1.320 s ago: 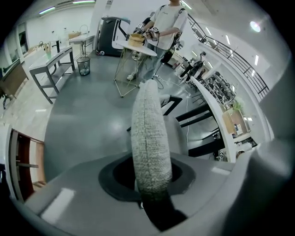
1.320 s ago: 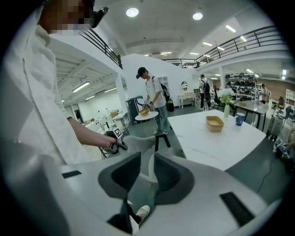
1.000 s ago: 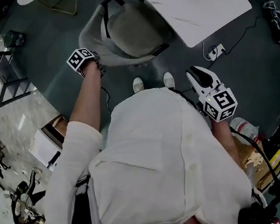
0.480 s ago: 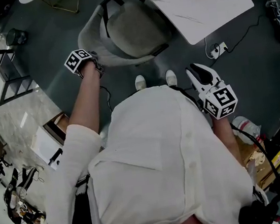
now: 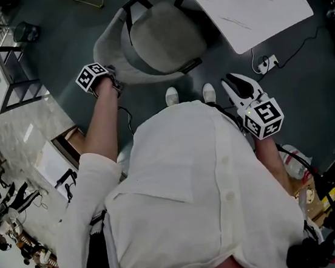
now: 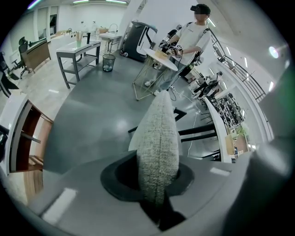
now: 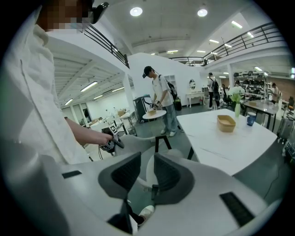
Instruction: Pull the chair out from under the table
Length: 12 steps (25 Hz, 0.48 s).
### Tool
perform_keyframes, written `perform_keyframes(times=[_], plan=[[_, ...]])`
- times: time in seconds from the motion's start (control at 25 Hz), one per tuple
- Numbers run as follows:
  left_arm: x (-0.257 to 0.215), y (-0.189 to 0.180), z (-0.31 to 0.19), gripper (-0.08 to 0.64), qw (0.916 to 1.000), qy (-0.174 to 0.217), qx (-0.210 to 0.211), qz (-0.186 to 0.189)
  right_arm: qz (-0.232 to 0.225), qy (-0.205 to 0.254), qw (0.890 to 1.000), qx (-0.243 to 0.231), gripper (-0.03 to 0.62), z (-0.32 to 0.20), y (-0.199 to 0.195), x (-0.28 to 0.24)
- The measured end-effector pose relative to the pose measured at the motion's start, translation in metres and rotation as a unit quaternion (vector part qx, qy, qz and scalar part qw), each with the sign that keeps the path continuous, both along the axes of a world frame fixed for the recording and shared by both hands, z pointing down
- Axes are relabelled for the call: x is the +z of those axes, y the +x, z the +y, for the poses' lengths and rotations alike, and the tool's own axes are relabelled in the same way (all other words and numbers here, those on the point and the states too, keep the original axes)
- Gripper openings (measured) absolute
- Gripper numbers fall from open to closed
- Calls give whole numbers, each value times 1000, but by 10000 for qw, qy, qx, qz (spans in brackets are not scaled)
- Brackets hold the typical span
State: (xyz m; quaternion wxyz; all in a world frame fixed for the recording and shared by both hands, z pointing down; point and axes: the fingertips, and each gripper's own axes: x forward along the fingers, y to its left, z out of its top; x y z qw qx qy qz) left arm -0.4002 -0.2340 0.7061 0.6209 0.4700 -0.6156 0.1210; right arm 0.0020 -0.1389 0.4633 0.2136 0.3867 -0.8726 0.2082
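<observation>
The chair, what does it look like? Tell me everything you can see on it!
The chair is light grey and looks covered in nubbly woven fabric. Its curved backrest wraps round a rounded seat, and dark legs poke out below. It stands upright on the dark grey floor, close beside the white table. The left gripper is shut on the backrest's top edge, pinching the fabric.

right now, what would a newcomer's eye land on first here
First, the grey chair at the top of the head view, close against the corner of the white table, with the left gripper shut on the edge of its backrest. Next, the right gripper, which hangs open and empty at the person's right side.
</observation>
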Motion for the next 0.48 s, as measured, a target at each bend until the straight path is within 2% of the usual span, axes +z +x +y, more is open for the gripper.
perform_keyframes(times=[0.48], plan=[[-1,-30,32,71,9999,-79,-122,-18,-6,-28,9995,-313,87,-6,-22,4]])
